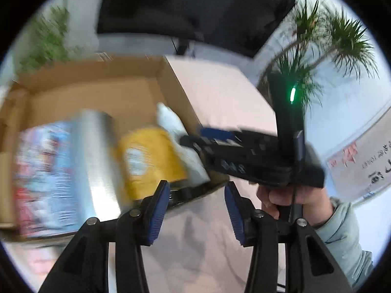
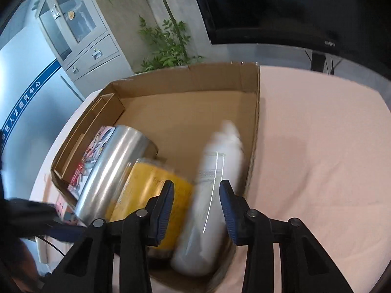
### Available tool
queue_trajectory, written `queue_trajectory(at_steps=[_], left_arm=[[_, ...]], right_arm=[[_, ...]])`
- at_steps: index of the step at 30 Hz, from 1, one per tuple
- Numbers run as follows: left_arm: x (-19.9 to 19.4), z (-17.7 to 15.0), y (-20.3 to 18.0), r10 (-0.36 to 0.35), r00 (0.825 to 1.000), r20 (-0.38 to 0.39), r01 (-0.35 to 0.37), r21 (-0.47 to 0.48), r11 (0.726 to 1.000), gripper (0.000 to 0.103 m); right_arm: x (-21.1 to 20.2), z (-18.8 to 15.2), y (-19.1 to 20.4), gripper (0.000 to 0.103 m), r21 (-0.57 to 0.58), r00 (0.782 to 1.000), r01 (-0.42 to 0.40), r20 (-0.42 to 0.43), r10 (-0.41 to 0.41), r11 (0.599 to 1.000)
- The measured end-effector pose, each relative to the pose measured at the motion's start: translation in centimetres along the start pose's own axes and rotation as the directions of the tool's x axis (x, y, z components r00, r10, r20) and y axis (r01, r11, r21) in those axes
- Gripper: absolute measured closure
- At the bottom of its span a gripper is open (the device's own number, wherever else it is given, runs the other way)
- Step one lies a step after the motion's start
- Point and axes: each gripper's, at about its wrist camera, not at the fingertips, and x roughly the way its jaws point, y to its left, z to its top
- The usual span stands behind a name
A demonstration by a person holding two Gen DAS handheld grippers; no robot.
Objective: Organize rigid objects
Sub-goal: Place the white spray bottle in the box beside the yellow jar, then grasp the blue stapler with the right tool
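Observation:
A cardboard box [image 2: 185, 83] sits on a pink-covered table. Inside lie a white bottle [image 2: 215, 195], a yellow can [image 2: 151, 188], a silver cylinder [image 2: 114, 168] and a colourful printed box [image 2: 92, 156]. My right gripper [image 2: 196, 207] is open, its fingers on either side of the white bottle just above the box's near edge. My left gripper [image 1: 196, 212] is open and empty, in front of the box's near right corner [image 1: 215, 183]. The box contents also show blurred in the left wrist view: the yellow can [image 1: 149, 161], silver cylinder [image 1: 97, 163], white bottle [image 1: 180, 144].
The right gripper's black body [image 1: 256, 156] and the hand holding it [image 1: 293, 197] cross the left wrist view. Pink tablecloth [image 2: 317, 158] spreads right of the box. Potted plants [image 2: 166, 36], a grey cabinet [image 2: 80, 31] and a dark screen [image 2: 281, 7] stand behind the table.

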Motion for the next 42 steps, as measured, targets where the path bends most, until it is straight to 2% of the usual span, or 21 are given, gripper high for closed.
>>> queue_trajectory(at_steps=[1, 2, 3, 5, 7, 10, 11, 12, 14, 16, 17, 18, 20, 23, 25, 28, 32, 34, 36, 39, 42], left_arm=[[-1.8, 0.2, -0.3, 0.024, 0.999, 0.040, -0.025, 0.009, 1.000, 0.056], [-4.8, 0.1, -0.5, 0.072, 0.993, 0.092, -0.075, 0.030, 0.997, 0.049], [-7.3, -0.2, -0.4, 0.106, 0.985, 0.137, -0.112, 0.040, 0.993, 0.039], [-13.6, -1.0, -0.2, 0.159, 0.948, 0.275, -0.173, 0.024, 0.985, 0.023], [-18.9, -2.4, -0.4, 0.197, 0.902, 0.383, -0.211, -0.006, 0.977, 0.021], [-21.8, -2.9, -1.8, 0.258, 0.861, 0.439, -0.262, -0.053, 0.964, 0.021], [-22.1, -2.9, -1.6, 0.280, 0.856, 0.434, -0.277, -0.070, 0.958, 0.021], [-22.8, -4.0, -1.3, 0.294, 0.857, 0.423, -0.288, -0.080, 0.954, 0.021], [-22.8, -6.3, -0.1, 0.304, 0.876, 0.375, -0.290, -0.096, 0.952, 0.021], [-21.2, -8.9, 1.4, 0.296, 0.905, 0.306, -0.272, -0.119, 0.955, 0.021], [-20.4, -11.3, 2.6, 0.281, 0.930, 0.237, -0.253, -0.141, 0.957, 0.021], [-19.0, -12.9, 3.6, 0.273, 0.944, 0.185, -0.246, -0.156, 0.957, 0.021], [-16.3, -16.1, 5.0, 0.273, 0.956, 0.112, -0.247, -0.199, 0.948, 0.021], [-12.5, -20.9, 6.4, 0.186, 0.982, 0.027, -0.172, -0.272, 0.947, 0.022], [-10.3, -22.8, 6.7, 0.122, 0.992, 0.004, -0.115, -0.306, 0.945, 0.022], [-7.7, -24.5, 6.8, 0.027, 1.000, 0.006, -0.023, -0.324, 0.946, 0.022], [-5.0, -25.4, 7.1, -0.043, 0.999, -0.006, 0.037, -0.366, 0.930, 0.023], [-4.5, -25.2, 6.8, -0.048, 0.999, -0.005, 0.043, -0.351, 0.936, 0.023], [-4.4, -24.8, 6.5, -0.051, 0.999, 0.000, 0.048, -0.341, 0.939, 0.023], [-4.3, -24.2, 6.0, -0.055, 0.998, 0.010, 0.055, -0.330, 0.942, 0.023], [-3.9, -23.5, 5.2, -0.072, 0.997, 0.026, 0.077, -0.302, 0.950, 0.023]], right_arm=[[-1.5, -0.7, 0.6, 0.043, 0.004, 0.998, 0.043, 0.037, -0.044, 0.999], [-3.3, -1.5, 1.3, 0.022, -0.001, 0.991, 0.087, 0.098, -0.087, 0.996], [-4.8, -2.0, 2.1, 0.010, -0.010, 0.984, 0.109, 0.141, -0.106, 0.994], [-9.1, -4.6, 4.3, 0.006, -0.058, 0.961, 0.144, 0.246, -0.126, 0.988], [-12.4, -7.1, 6.6, 0.006, -0.091, 0.944, 0.154, 0.309, -0.119, 0.984], [-15.8, -11.7, 9.8, 0.000, -0.136, 0.923, 0.121, 0.381, -0.061, 0.983], [-16.4, -12.6, 10.7, 0.000, -0.142, 0.922, 0.115, 0.383, -0.052, 0.983], [-16.8, -13.8, 12.0, 0.000, -0.157, 0.929, 0.096, 0.369, -0.031, 0.983], [-16.9, -17.2, 14.4, 0.000, -0.205, 0.948, 0.018, 0.313, 0.048, 0.979], [-16.3, -19.8, 16.8, 0.000, -0.266, 0.959, -0.041, 0.260, 0.113, 0.963], [-15.6, -21.4, 18.3, 0.000, -0.303, 0.965, -0.075, 0.217, 0.146, 0.950], [-14.6, -23.0, 19.6, 0.000, -0.335, 0.969, -0.109, 0.172, 0.175, 0.936], [-12.8, -25.7, 22.4, 0.000, -0.381, 0.969, -0.174, 0.096, 0.226, 0.908], [-10.8, -29.4, 25.5, 0.001, -0.433, 0.963, -0.226, 0.034, 0.267, 0.872], [-9.0, -31.3, 27.2, 0.002, -0.454, 0.971, -0.211, 0.006, 0.239, 0.866], [-6.4, -31.8, 27.9, 0.012, -0.459, 0.980, -0.186, -0.022, 0.198, 0.869], [-4.0, -32.1, 28.1, 0.049, -0.453, 0.989, -0.145, -0.069, 0.128, 0.880], [-3.4, -32.4, 28.3, 0.057, -0.449, 0.995, -0.104, -0.046, 0.093, 0.888], [-3.2, -31.4, 27.2, 0.058, -0.382, 0.989, -0.149, -0.066, 0.134, 0.912], [-3.4, -30.2, 24.1, 0.061, -0.169, 0.969, -0.247, -0.066, 0.239, 0.954], [-3.6, -29.9, 19.4, 0.061, 0.119, 0.927, -0.369, -0.021, 0.374, 0.922]])
